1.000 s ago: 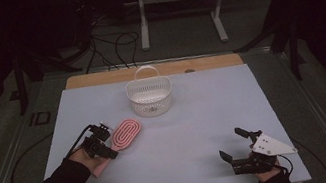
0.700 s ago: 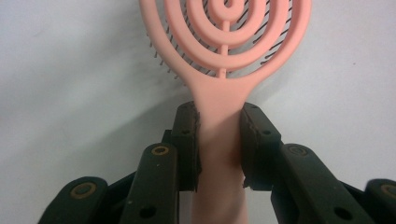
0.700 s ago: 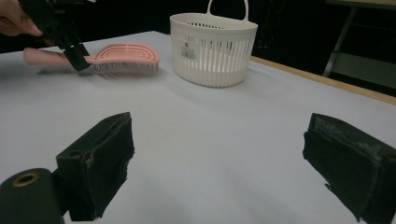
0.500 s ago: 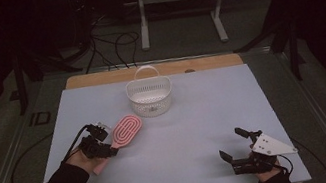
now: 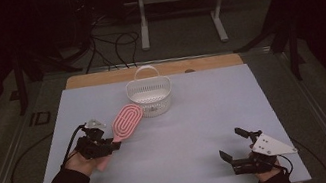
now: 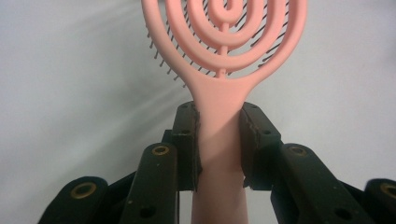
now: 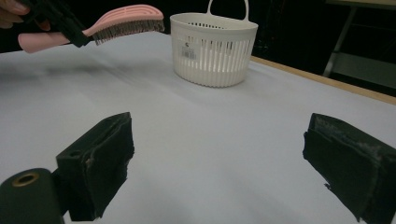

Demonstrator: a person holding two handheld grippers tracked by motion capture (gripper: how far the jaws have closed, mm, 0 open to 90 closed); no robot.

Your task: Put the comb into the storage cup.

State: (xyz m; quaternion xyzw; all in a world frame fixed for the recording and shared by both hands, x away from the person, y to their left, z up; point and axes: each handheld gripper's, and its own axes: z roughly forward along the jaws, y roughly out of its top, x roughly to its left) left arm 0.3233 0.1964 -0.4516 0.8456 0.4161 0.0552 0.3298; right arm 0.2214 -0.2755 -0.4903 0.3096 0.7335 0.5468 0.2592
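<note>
While my right hand-held gripper (image 5: 236,152) rests nearest me at the table's (image 5: 198,131) front edge, its jaws spread wide with nothing between them, my left hand-held gripper (image 5: 109,144) is doing the work: its two pads are clamped on the handle of the pink hairbrush (image 5: 126,122), as the left gripper view makes plain, the handle squeezed snugly between them. Over the last second I have lifted the hairbrush off the table and carried it forward; a moment ago its oval head lay lower and farther from the white basket (image 5: 150,95), and now the head hangs in the air, bristles down, just beside the basket's near-left wall. From the right gripper view the brush clearly floats above the surface, its tip close to the rim. I judge that the pick-up is done and the carry is nearly over; what remains is to bring the head over the rim and let go. Beyond the basket lie the table's wooden far edge and dark floor.
</note>
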